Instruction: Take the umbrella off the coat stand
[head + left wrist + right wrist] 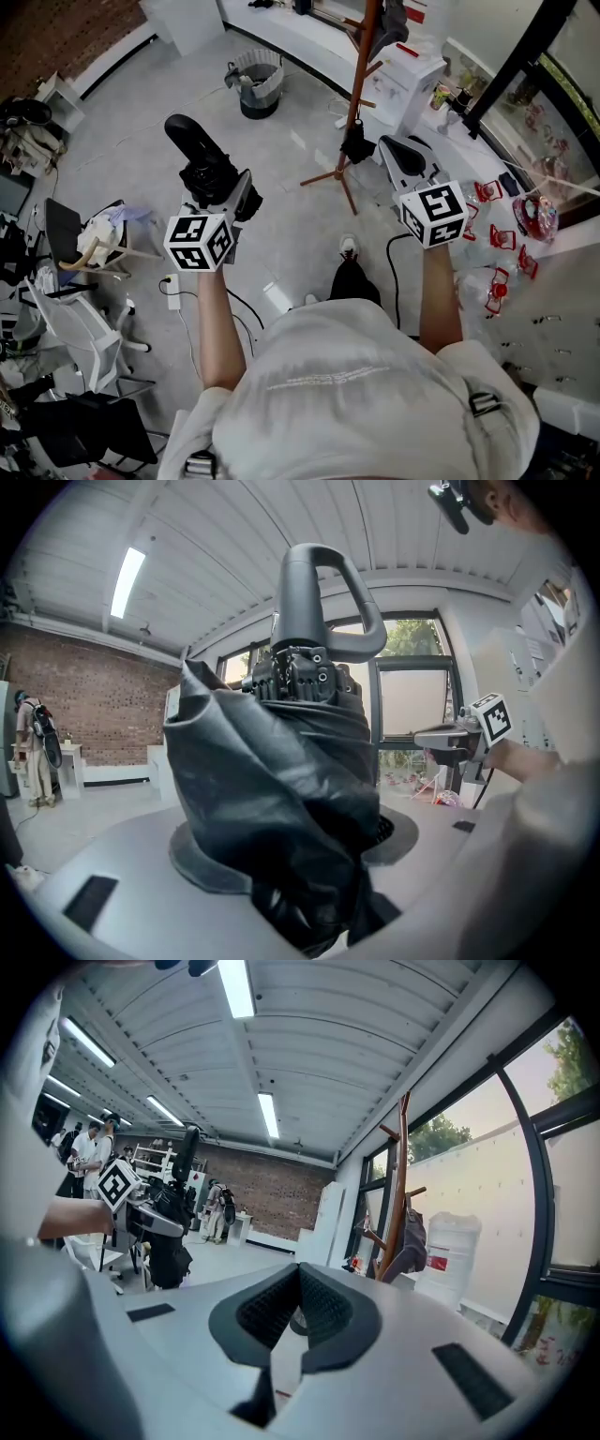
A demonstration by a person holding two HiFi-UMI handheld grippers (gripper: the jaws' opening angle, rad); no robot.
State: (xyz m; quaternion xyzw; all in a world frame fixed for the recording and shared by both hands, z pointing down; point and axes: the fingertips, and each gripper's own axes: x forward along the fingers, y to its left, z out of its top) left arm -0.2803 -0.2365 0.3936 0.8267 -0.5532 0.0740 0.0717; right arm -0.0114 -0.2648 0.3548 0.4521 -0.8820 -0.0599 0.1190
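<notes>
The left gripper (295,855) is clamping the folded umbrella (272,761); the right gripper (298,1321) is sitting closed, empty. Only the head view is showing bare floor (281,141) around the coat stand (361,84).

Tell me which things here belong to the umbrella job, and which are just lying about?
Part of the job:
umbrella, gripped in the left gripper
coat stand
right gripper, shut and empty

Just lying about:
waste bin
water jug
white office chair
power strip on the floor

Umbrella (272,789) matt blk cloth, plastic handle (323,592); stand (360,84) wood.
</notes>
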